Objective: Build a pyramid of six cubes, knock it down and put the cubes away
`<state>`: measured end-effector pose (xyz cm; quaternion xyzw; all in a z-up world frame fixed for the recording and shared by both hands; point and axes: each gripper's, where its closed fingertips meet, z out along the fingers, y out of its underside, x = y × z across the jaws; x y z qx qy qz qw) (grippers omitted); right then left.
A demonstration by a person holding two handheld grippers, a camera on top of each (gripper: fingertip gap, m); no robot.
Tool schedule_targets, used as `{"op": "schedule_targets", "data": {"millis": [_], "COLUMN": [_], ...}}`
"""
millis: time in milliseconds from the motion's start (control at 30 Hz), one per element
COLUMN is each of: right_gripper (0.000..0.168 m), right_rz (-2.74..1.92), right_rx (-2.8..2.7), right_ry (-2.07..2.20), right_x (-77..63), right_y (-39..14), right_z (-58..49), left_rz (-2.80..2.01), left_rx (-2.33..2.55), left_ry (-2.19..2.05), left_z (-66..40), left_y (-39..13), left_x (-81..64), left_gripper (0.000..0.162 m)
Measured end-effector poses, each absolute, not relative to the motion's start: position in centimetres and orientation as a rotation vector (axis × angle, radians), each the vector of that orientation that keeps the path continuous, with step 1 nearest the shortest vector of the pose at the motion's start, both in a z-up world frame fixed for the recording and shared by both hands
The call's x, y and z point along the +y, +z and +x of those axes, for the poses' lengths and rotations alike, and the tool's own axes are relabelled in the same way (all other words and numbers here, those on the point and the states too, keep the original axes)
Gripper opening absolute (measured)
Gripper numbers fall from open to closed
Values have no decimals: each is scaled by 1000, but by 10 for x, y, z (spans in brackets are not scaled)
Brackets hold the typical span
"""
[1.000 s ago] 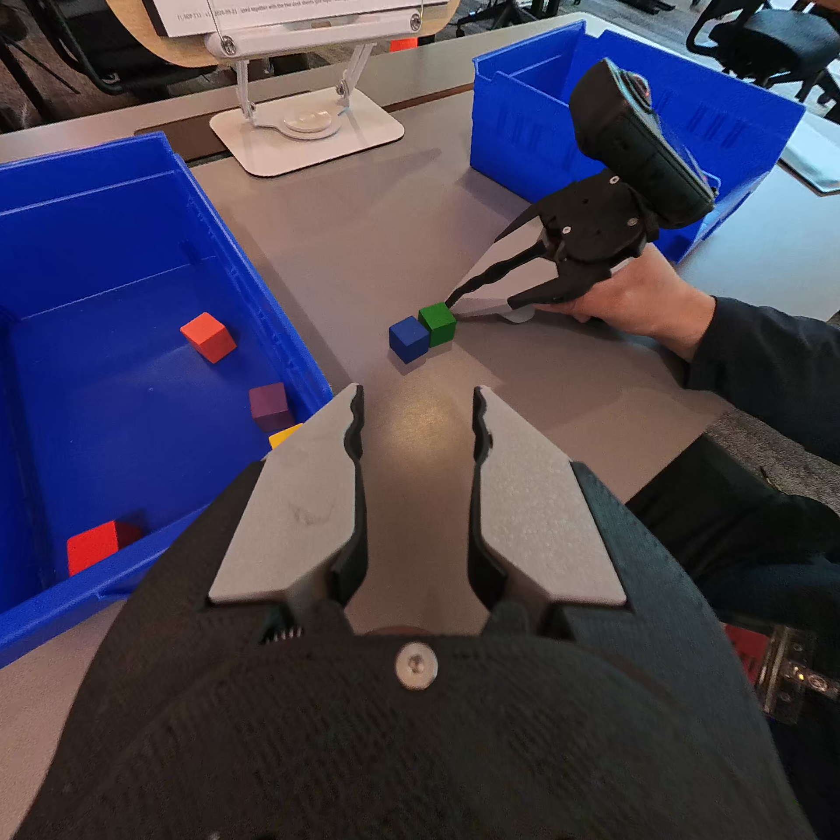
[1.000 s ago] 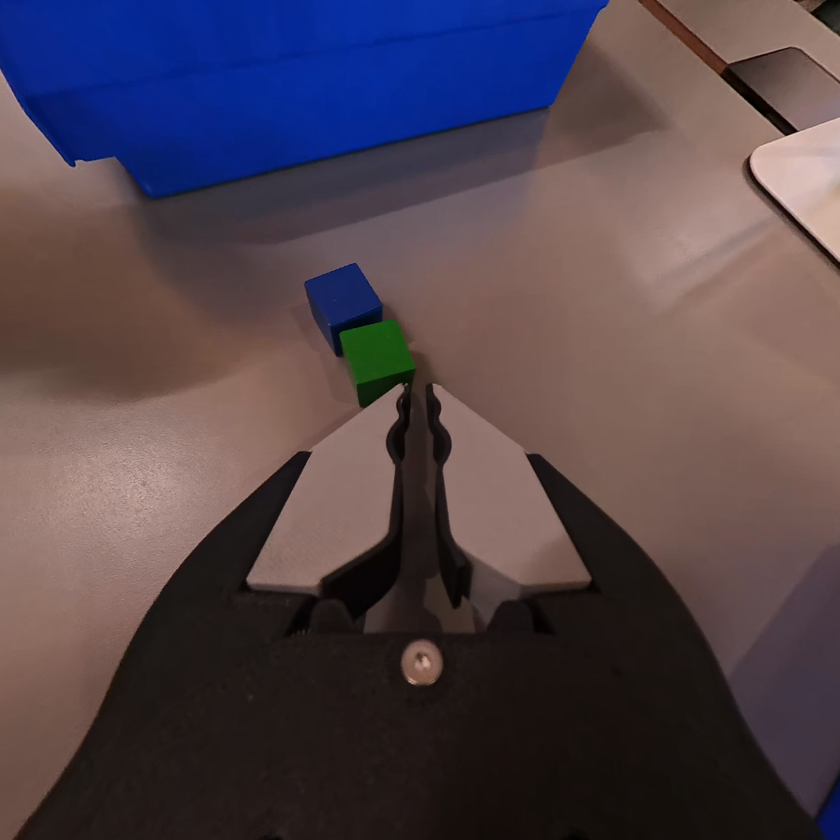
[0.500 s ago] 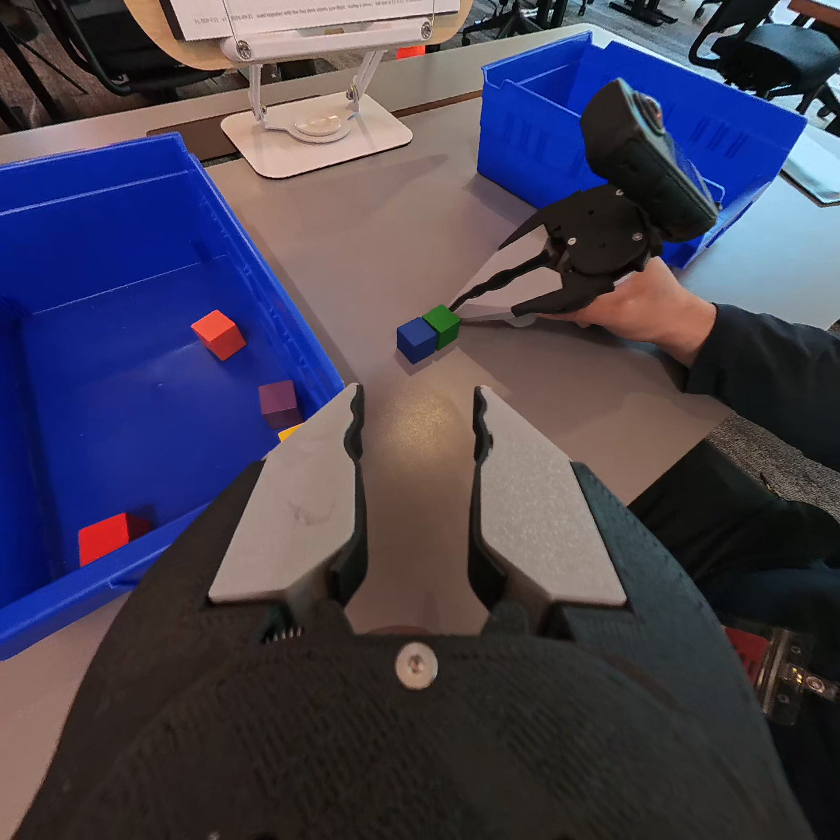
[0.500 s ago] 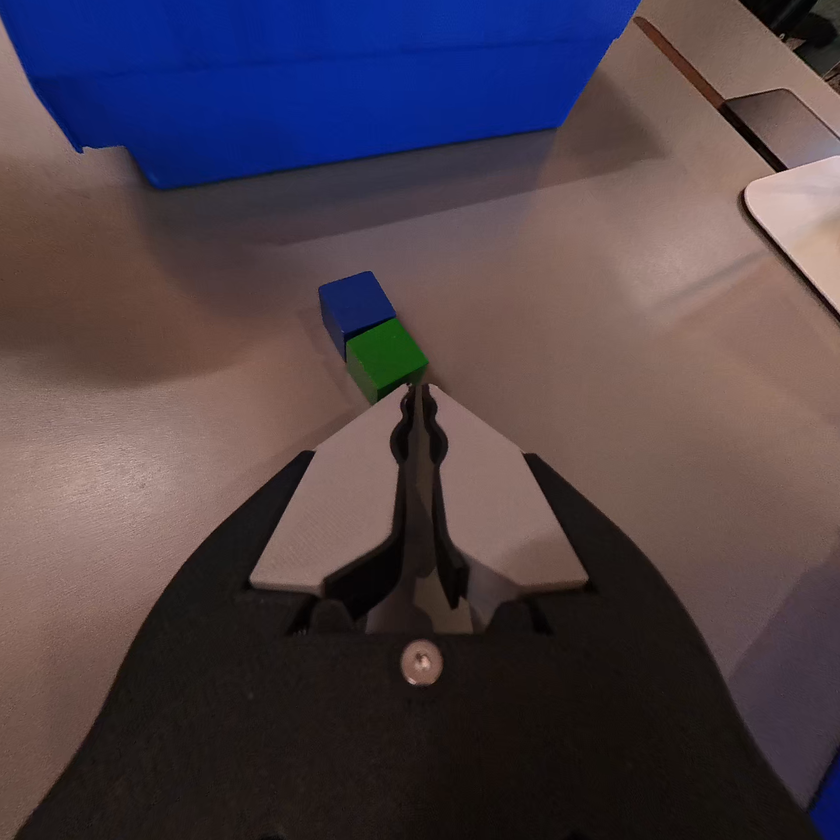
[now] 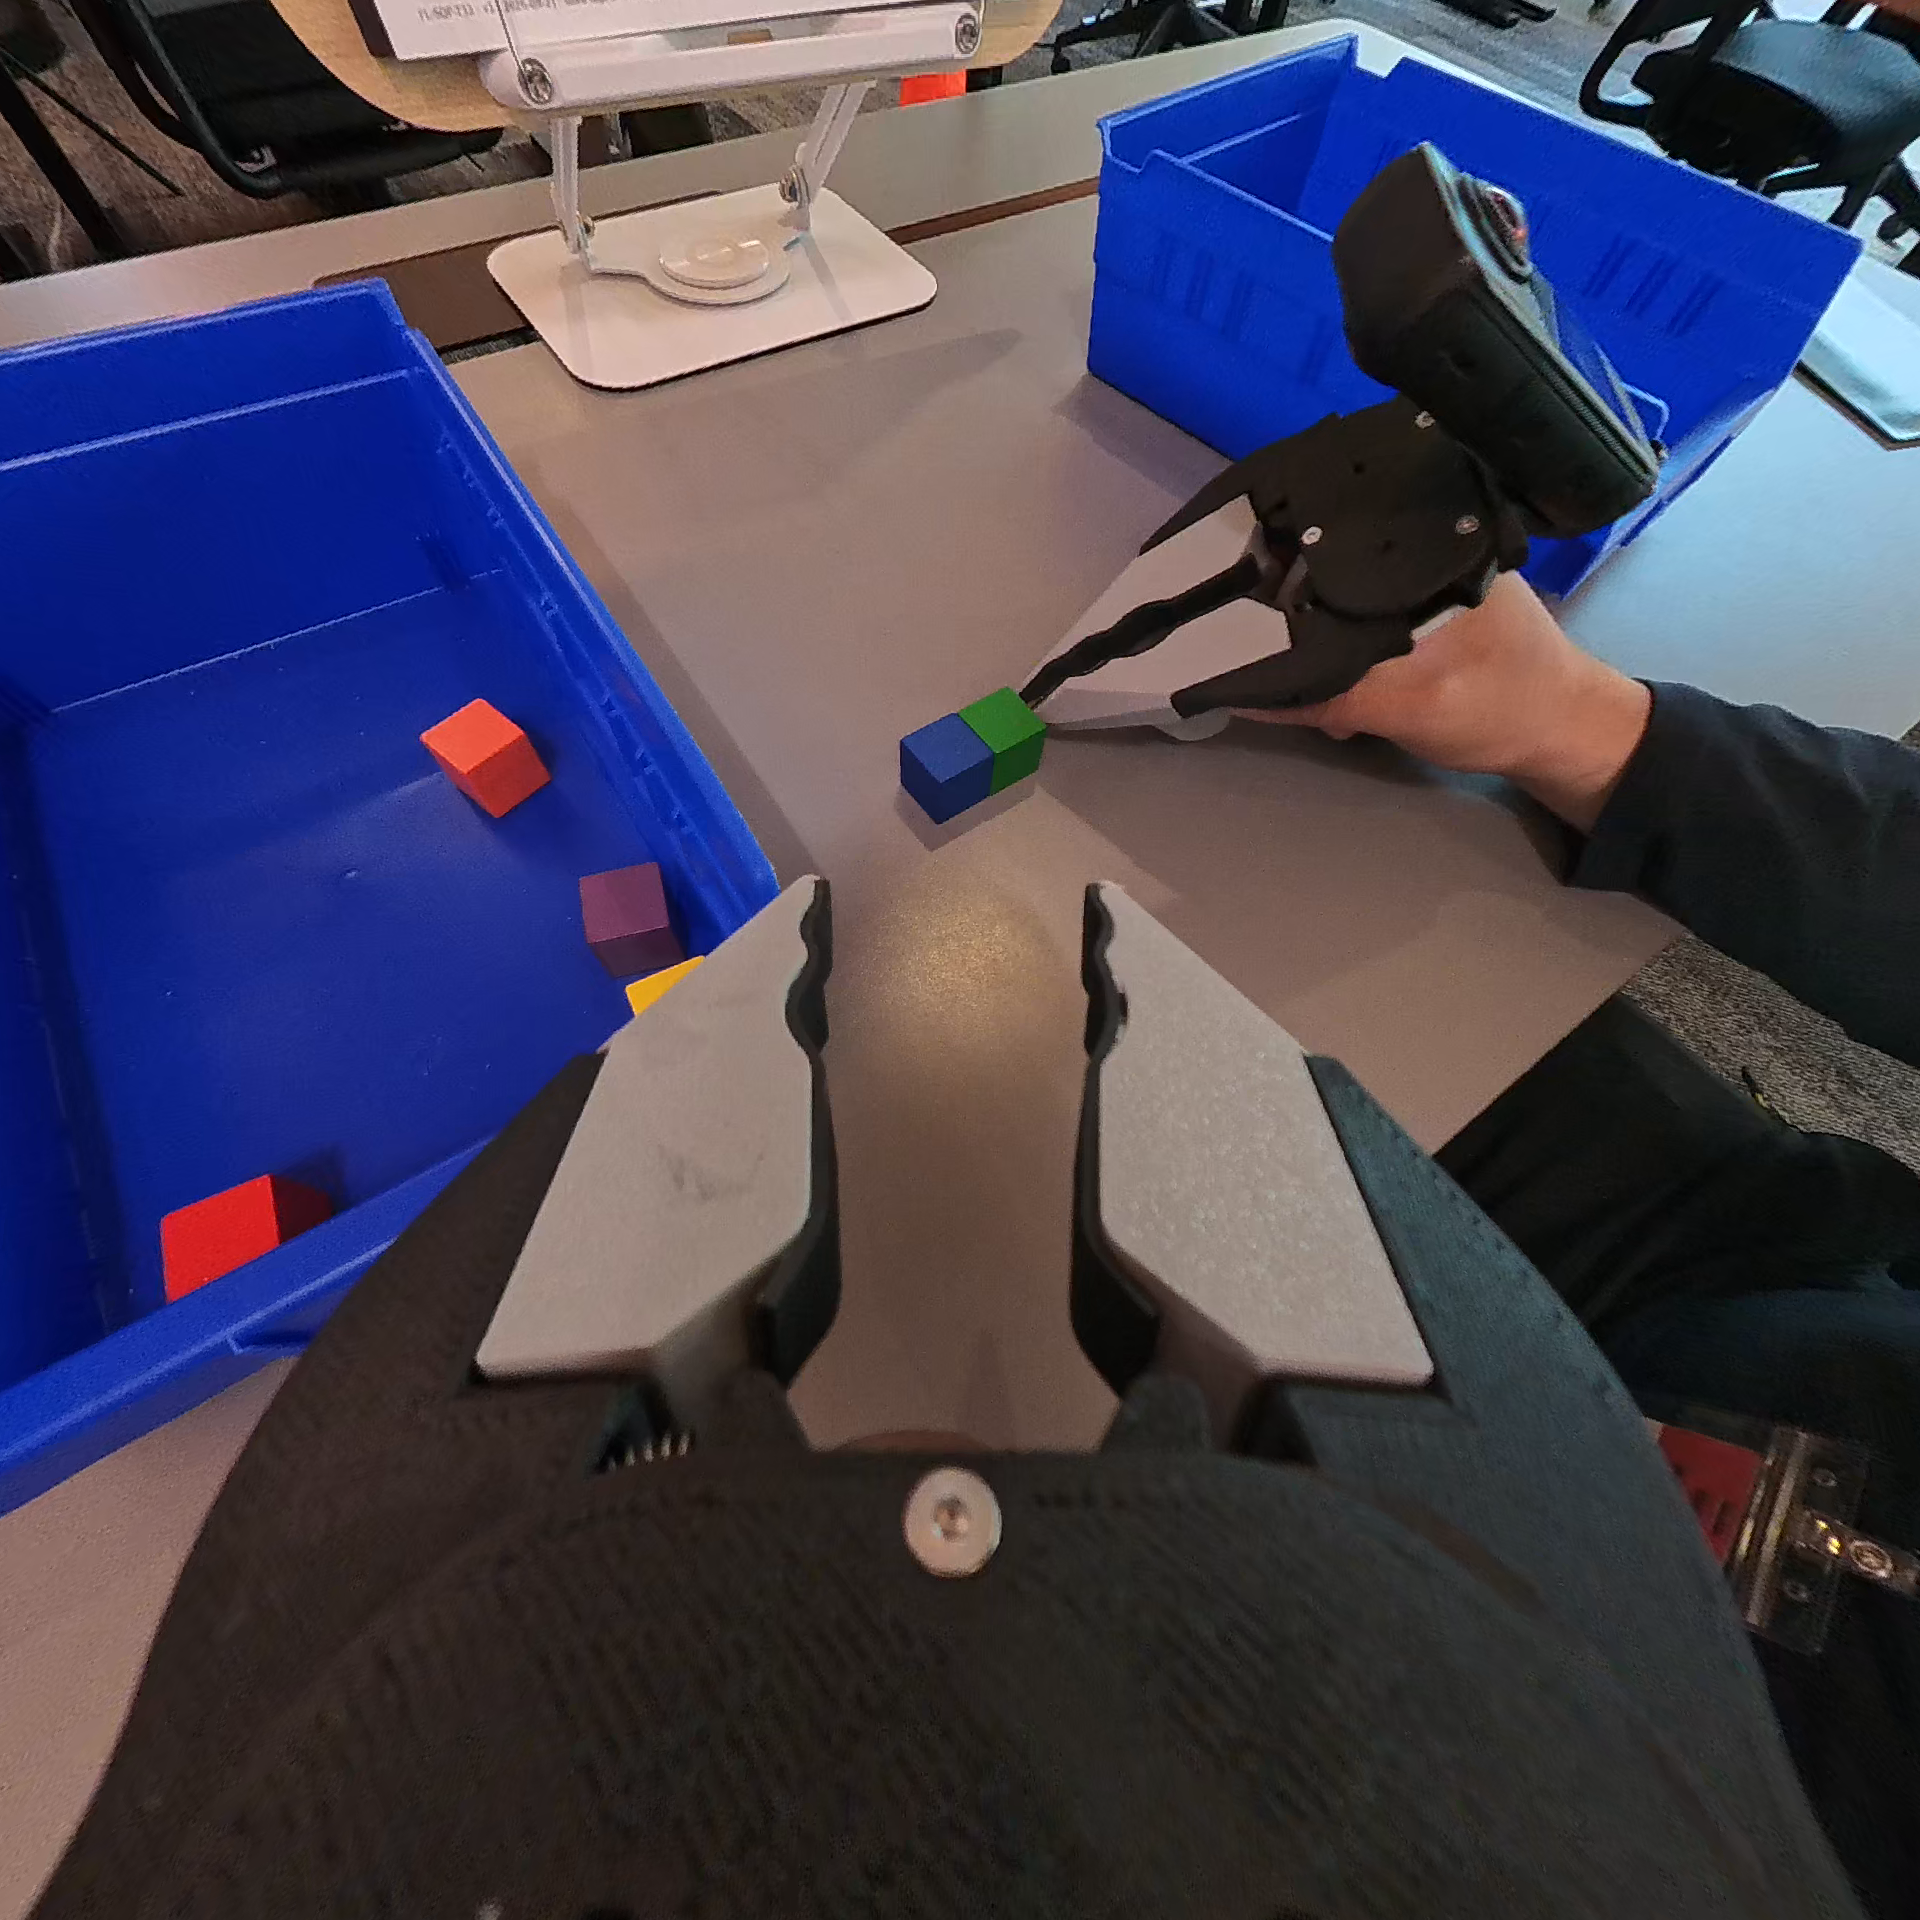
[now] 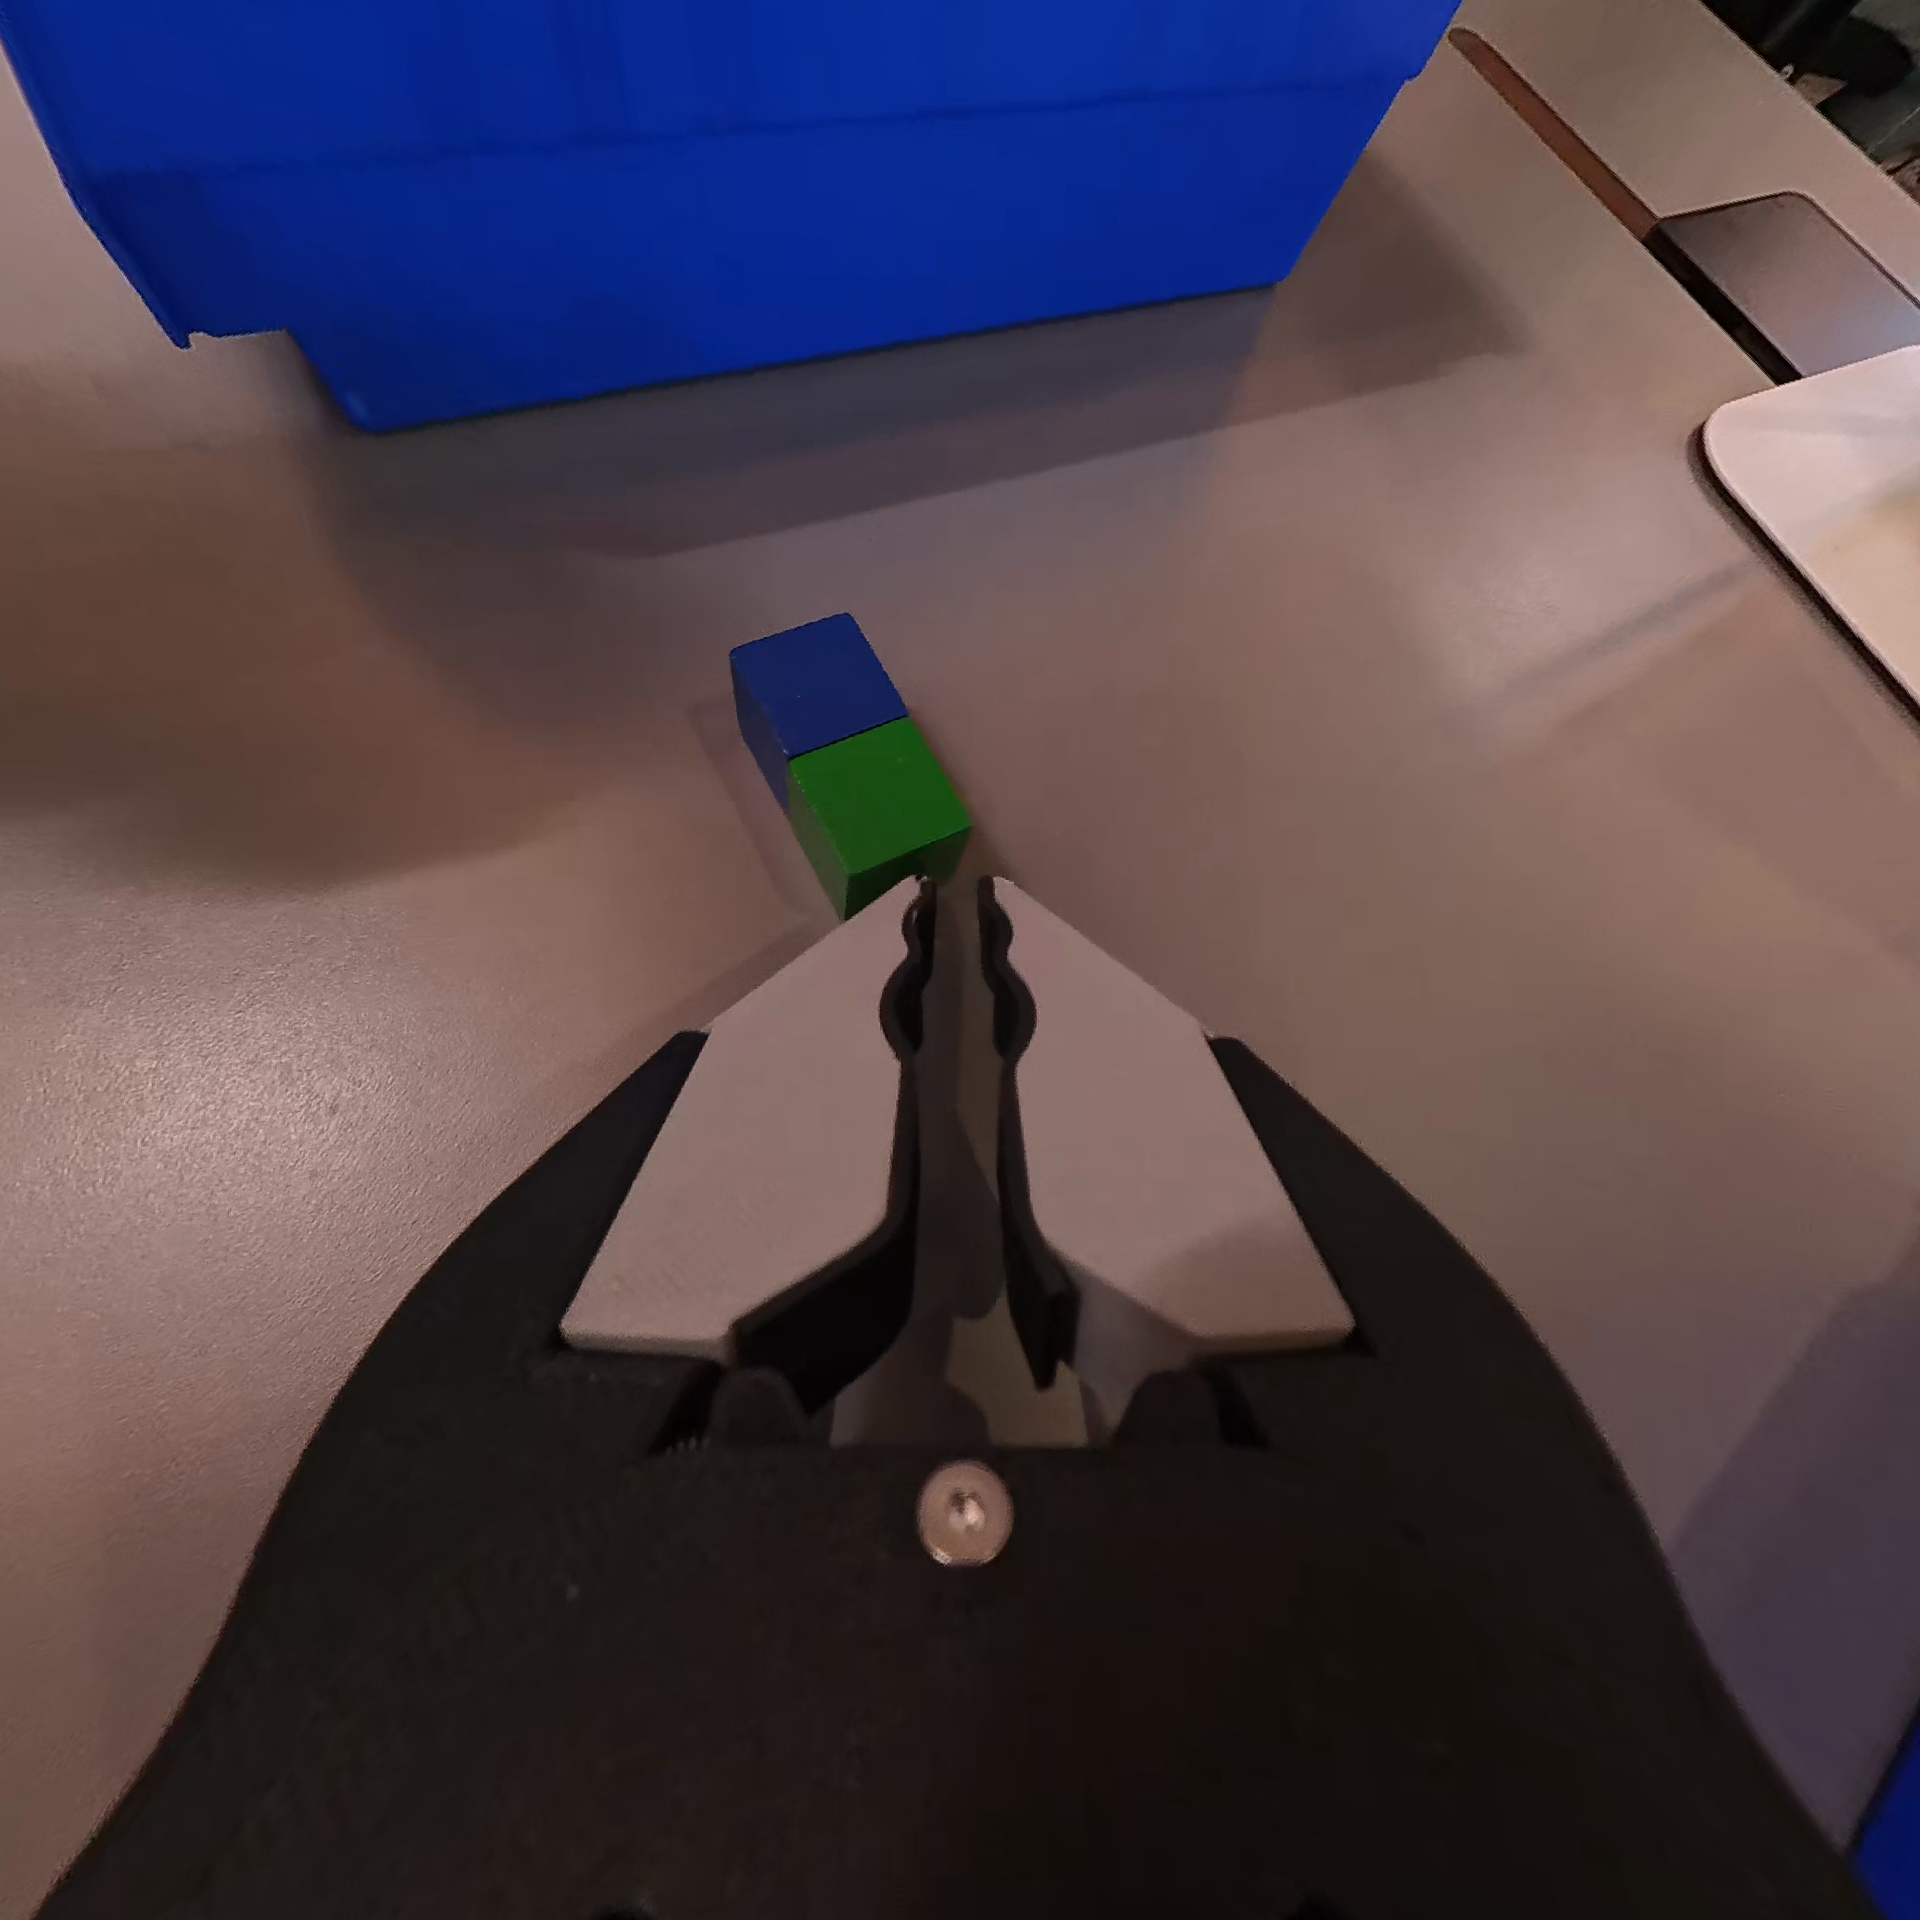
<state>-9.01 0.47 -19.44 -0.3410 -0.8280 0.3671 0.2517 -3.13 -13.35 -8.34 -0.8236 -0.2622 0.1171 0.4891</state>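
A blue cube (image 5: 943,767) and a green cube (image 5: 1004,734) sit side by side and touching on the grey table; they also show in the right wrist view as blue cube (image 6: 816,681) and green cube (image 6: 878,805). My right gripper (image 6: 956,883) is shut and empty, its tips against the green cube's near side; it shows in the left wrist view (image 5: 1039,698). My left gripper (image 5: 951,914) is open and empty above the table, short of the cubes. An orange cube (image 5: 484,755), a purple cube (image 5: 623,916), a yellow cube (image 5: 661,983) and a red cube (image 5: 220,1232) lie in the left blue bin (image 5: 540,540).
A second blue bin (image 5: 1226,301) stands at the back right, behind the right gripper. A white stand base (image 5: 717,291) sits at the table's back; its corner shows in the right wrist view (image 6: 1839,488). A person's hand and dark sleeve (image 5: 1766,790) hold the right gripper. Spacing between my two grippers at the tips: around 20 cm.
The right gripper has pushed the green cube against the blue one, so the two now stand flush in a line. The left gripper has stayed open and nearly still.
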Motion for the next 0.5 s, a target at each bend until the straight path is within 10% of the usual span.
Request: {"op": "schedule_targets", "data": {"millis": [500], "right_gripper": [6], "right_rz": [-972], "right_rx": [-2137], "right_ry": [1022], "right_x": [17], "right_y": [-183], "right_z": [-94], "left_rz": [-1950], "left_rx": [-793], "left_ry": [392], "left_z": [-69], "left_y": [-89], "left_x": [-172], "left_gripper": [46]}}
